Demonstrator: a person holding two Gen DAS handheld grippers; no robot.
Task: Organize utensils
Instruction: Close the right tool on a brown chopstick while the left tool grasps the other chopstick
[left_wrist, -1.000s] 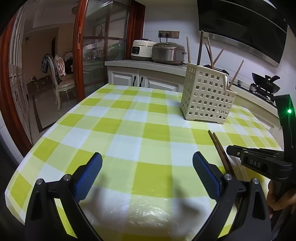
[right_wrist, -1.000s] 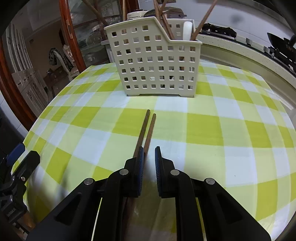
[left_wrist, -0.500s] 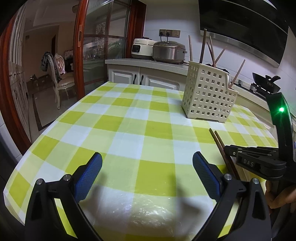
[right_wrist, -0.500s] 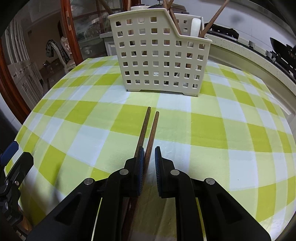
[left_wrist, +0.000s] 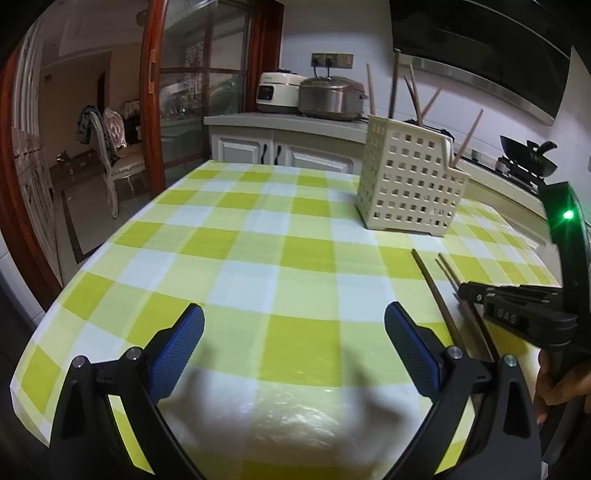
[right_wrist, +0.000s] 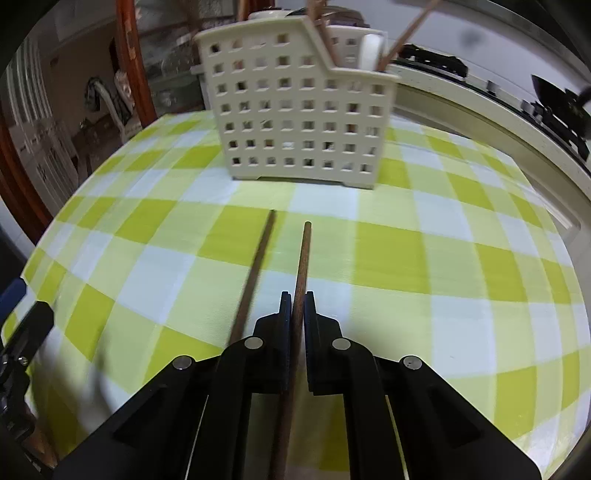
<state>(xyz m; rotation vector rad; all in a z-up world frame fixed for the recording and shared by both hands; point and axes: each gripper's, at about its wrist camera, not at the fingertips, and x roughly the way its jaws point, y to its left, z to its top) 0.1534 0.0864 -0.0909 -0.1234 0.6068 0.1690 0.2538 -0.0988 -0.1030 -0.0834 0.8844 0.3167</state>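
My right gripper (right_wrist: 298, 299) is shut on a dark brown chopstick (right_wrist: 303, 258) that points toward the cream perforated utensil basket (right_wrist: 295, 110). A second brown chopstick (right_wrist: 255, 273) lies on the table just left of it. The basket holds several upright chopsticks. In the left wrist view the basket (left_wrist: 410, 181) stands at the far right, both chopsticks (left_wrist: 436, 291) show by the right gripper (left_wrist: 461, 290), and my left gripper (left_wrist: 293, 332) is open and empty above the table's near edge.
The round table (left_wrist: 236, 236) has a yellow-green checked cloth. A counter behind it carries a rice cooker (left_wrist: 277, 92) and a metal pot (left_wrist: 330, 98). A stove with a wok (left_wrist: 528, 158) is at the right. A chair (left_wrist: 114, 147) stands beyond the doorway at left.
My right gripper has closed on the right chopstick and raised it off the cloth, apart from the other one. It has moved closer to the basket. The left gripper barely moved.
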